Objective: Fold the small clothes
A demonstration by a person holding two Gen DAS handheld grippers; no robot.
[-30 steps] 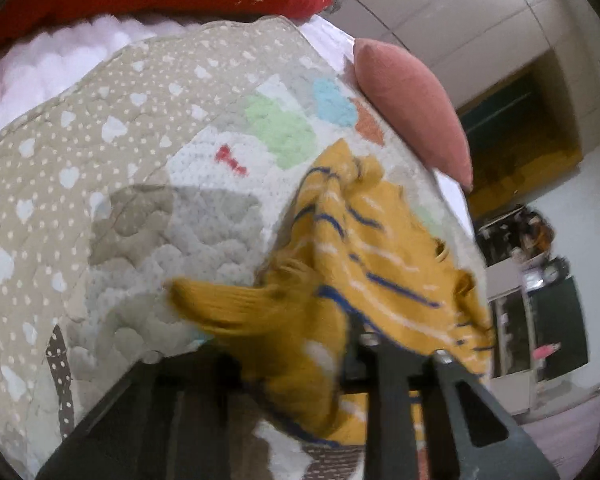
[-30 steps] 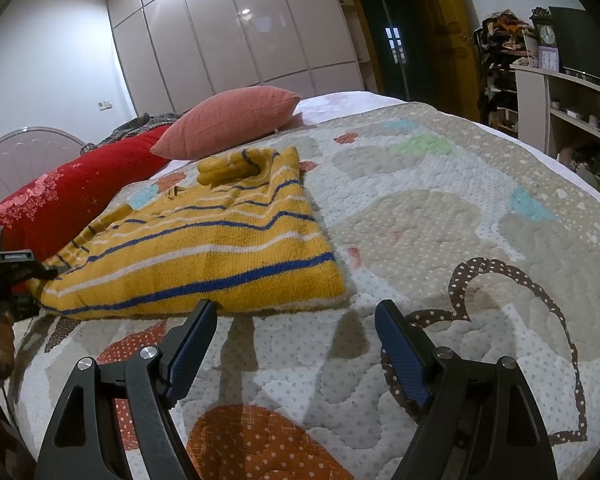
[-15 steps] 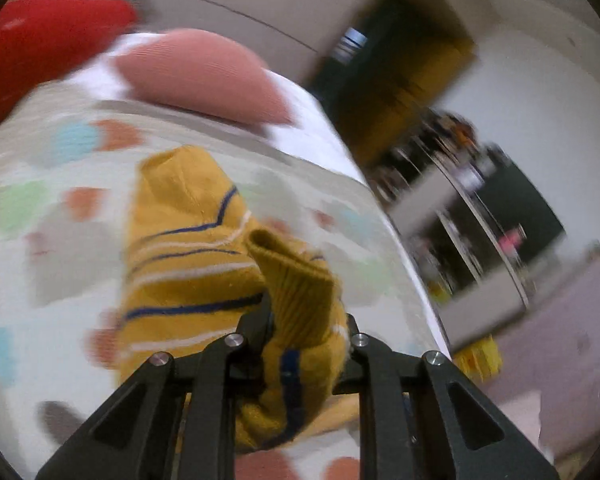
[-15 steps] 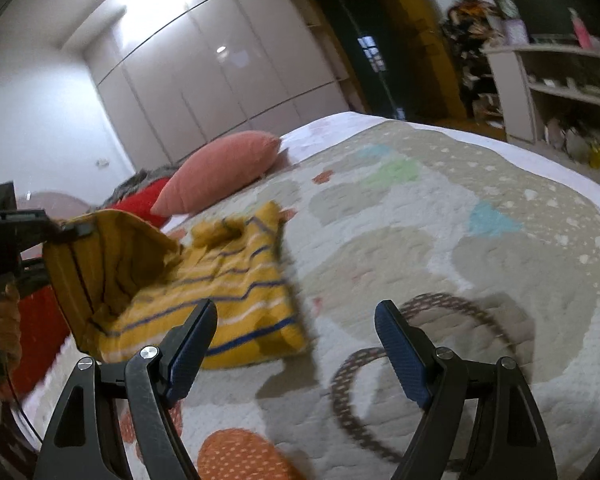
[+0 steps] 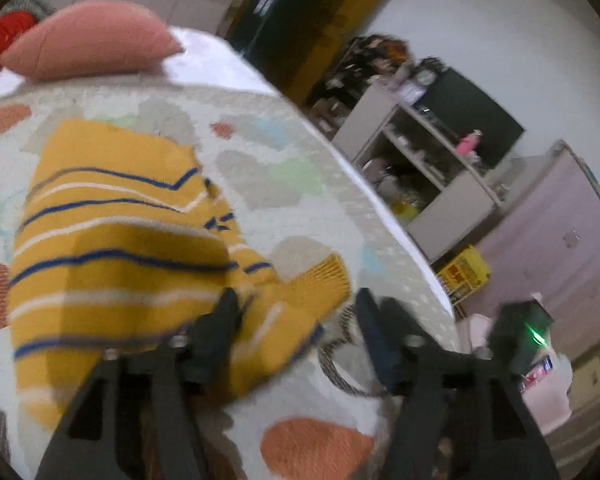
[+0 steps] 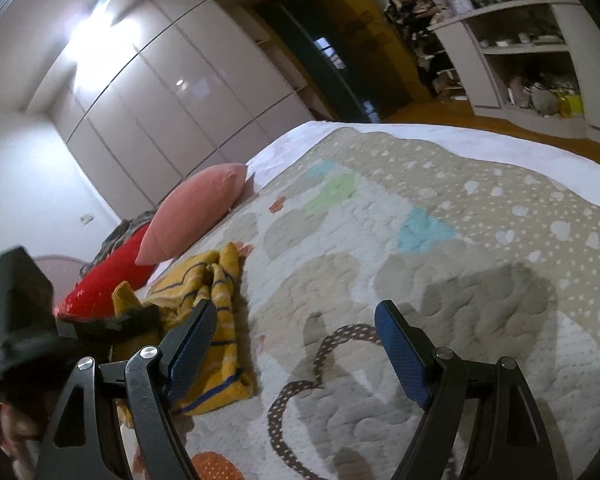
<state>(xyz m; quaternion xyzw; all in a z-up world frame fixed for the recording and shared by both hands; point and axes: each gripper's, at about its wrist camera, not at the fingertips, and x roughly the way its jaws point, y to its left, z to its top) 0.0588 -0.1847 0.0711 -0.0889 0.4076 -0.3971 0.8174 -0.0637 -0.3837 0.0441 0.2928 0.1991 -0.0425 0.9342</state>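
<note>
Fingers on the left gripper (image 5: pixel 296 312) have just been opening, and the yellow striped sweater (image 5: pixel 112 240) lies loose under them, not pinched. It's folded over on the quilted bed cover (image 5: pixel 268 200), left half of the frame, one cuff sticking out toward the middle. Right gripper (image 6: pixel 296 344) is spread wide over bare quilt, holding nothing. Pink pillow (image 5: pixel 88 40) sits upper left.
</note>
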